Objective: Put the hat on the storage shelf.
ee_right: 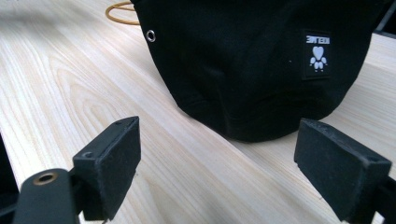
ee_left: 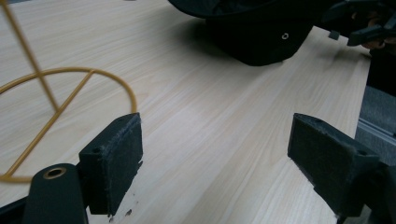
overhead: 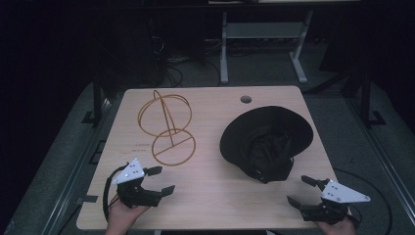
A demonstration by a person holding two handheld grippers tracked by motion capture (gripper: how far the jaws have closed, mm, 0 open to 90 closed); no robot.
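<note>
A black hat (overhead: pixel 266 139) is lying crown-down on the right half of the light wooden table (overhead: pixel 210 196), its brim spreading wide (a small white paw label (ee_right: pixel 318 55) is showing on the crown in the right gripper view). On the left half a gold wire stand (overhead: pixel 166 128) is sitting upright on its ring base. The left gripper (overhead: pixel 159 180) is hovering near the front-left edge, fingers (ee_left: pixel 114 158) spread apart and gripping nothing. The right gripper (overhead: pixel 302 190) is waiting just in front of the hat, fingers (ee_right: pixel 112 161) likewise wide apart.
</note>
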